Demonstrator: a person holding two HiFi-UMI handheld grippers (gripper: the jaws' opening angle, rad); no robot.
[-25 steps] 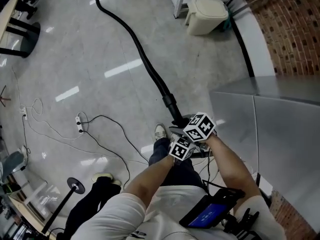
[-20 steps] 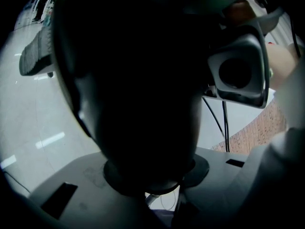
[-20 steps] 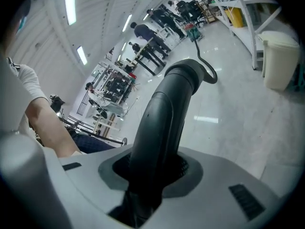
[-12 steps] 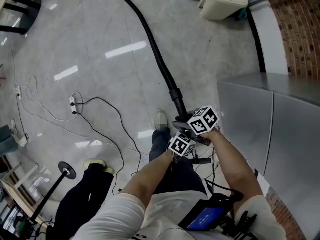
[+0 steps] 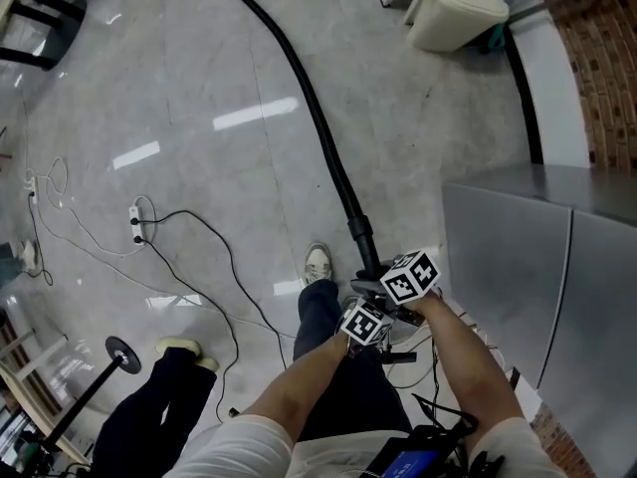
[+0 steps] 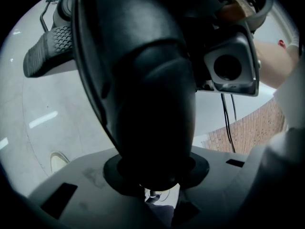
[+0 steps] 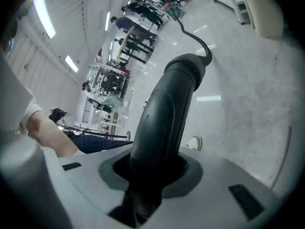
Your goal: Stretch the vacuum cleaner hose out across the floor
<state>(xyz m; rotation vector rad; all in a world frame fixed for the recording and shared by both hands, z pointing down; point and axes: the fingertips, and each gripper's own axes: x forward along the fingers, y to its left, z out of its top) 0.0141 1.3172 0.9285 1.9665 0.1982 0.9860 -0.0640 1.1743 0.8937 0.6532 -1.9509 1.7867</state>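
Observation:
A black vacuum cleaner hose runs from the top of the head view down across the grey floor to its rigid end tube, just in front of my body. Both grippers hold that end side by side. My left gripper is shut on the thick black handle, which fills the left gripper view. The right gripper is shut on the same black end piece; in the right gripper view the hose trails away over the floor. The pads are hidden by the tube.
A cream bin stands at the top right beside a brick wall. A stainless steel cabinet is close on the right. Thin cables with a power strip lie on the left. A black stand base and my shoe are nearby.
Both grippers, still holding the hose end, have moved back, away from the bin. The hose now lies straighter over the floor. The grips have not changed.

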